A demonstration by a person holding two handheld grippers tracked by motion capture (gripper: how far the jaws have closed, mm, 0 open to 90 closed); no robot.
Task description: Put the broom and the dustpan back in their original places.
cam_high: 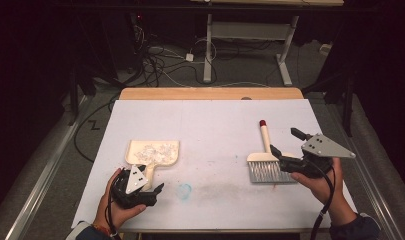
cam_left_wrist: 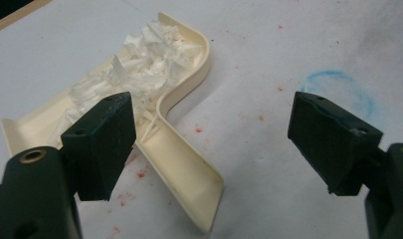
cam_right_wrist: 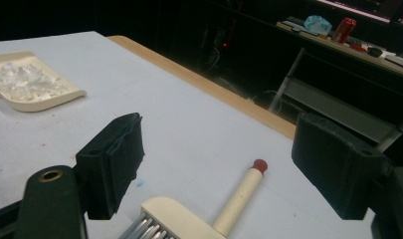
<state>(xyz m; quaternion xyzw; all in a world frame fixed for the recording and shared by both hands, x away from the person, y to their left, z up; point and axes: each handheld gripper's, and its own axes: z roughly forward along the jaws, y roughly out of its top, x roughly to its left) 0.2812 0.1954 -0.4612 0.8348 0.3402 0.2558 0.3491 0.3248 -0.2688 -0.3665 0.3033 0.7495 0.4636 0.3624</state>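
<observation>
Overall scene: a white-covered table (cam_high: pixel 210 125) seen from above, with a person's two hands entering from the bottom edge, each holding a black two-jaw gripper.
Dustpan: a cream dustpan (cam_high: pixel 153 152) lies left of centre in the high view, its tray heaped with white shredded scraps (cam_high: pixel 155 150); its handle points toward the lower left of the frame.
Left gripper: the left gripper (cam_high: pixel 140 192) sits at the lower left, just below the dustpan handle. In the left gripper view its jaws stand wide apart and hold nothing, with the dustpan handle (cam_left_wrist: pixel 181 172) lying on the table between and below them.
Brush: a cream hand brush (cam_high: pixel 264 161) with grey bristles and a red-tipped handle lies flat at the right of centre.
Right gripper: the right gripper (cam_high: pixel 290 162) hangs at the brush's right edge, jaws spread and empty; in the right gripper view the brush head (cam_right_wrist: pixel 176 219) lies low between them.
Step in hand: judging by the full tray, the sweeping looks finished and both tools appear released or not yet regrasped.
Next move: probably the left jaws must lower around the handle and close to lift the pan level.
</observation>
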